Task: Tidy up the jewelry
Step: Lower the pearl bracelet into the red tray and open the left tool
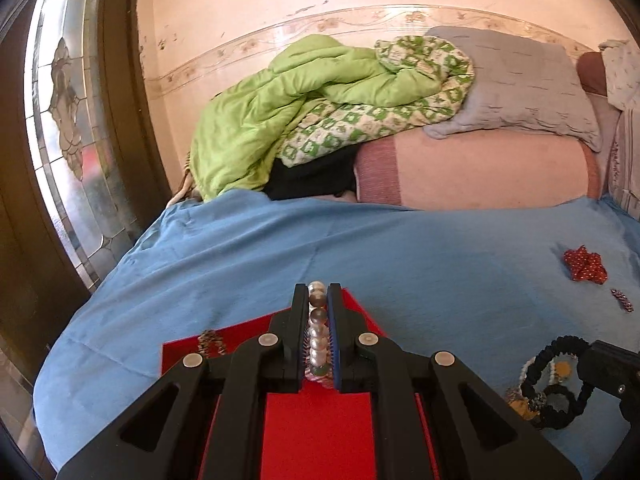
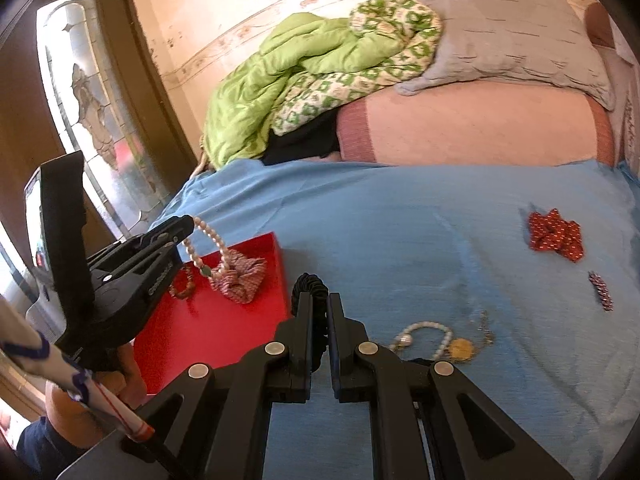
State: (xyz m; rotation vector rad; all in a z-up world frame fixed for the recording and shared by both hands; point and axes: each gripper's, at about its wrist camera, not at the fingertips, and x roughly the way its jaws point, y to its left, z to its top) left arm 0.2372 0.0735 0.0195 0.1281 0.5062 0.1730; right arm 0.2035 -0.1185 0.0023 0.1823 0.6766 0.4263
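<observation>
Necklace [image 1: 318, 332] over tray [image 1: 312, 432] (scrunchie [image 2: 240, 276] beneath).

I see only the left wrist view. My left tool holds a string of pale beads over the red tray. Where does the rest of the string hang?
Observer: The pale bead string hangs from the left tool in a loop. Its lower end reaches the pink checked fabric scrunchie in the red tray.
Operator: A blurred brown thing is in the tray. What is it?
Observer: A small brown bead bracelet, lying beside the scrunchie.
Operator: And the right tool?
Observer: The right tool is shut on a black coiled hair band, over the blue bedsheet beside the tray.
</observation>
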